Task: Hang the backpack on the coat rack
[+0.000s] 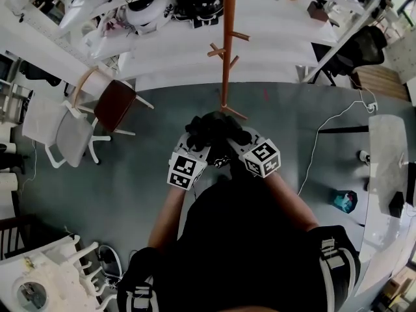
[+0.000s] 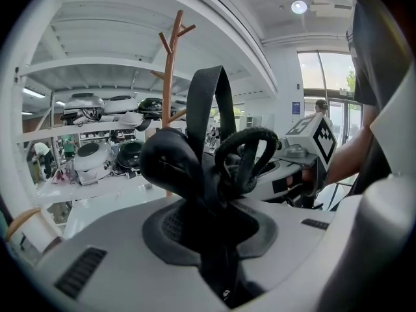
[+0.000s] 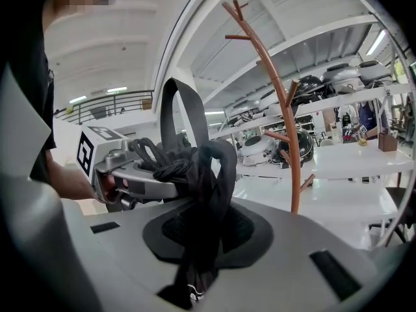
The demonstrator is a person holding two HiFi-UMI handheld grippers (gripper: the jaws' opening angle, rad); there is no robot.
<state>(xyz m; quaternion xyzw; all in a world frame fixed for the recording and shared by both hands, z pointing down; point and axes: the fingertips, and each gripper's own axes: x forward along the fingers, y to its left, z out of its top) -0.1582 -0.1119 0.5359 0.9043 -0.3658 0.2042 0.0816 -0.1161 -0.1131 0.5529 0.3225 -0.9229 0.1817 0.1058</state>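
Note:
I hold the black backpack (image 1: 218, 130) in front of me with both grippers, just short of the foot of the wooden coat rack (image 1: 227, 51). My left gripper (image 1: 195, 147) is shut on a fold of the backpack's fabric (image 2: 214, 194), and a strap loop (image 2: 207, 103) stands up above the jaws. My right gripper (image 1: 250, 143) is shut on another bunch of the same black fabric (image 3: 205, 194). The rack (image 2: 170, 77) stands straight ahead, its pegs bare (image 3: 286, 122). Each gripper shows in the other's view, close beside it.
A brown chair (image 1: 116, 103) and a white chair (image 1: 65, 135) stand at the left. White shelves with helmets (image 1: 149, 8) run behind the rack. A white table (image 1: 387, 168) is at the right, with a cable (image 1: 325, 135) on the grey floor.

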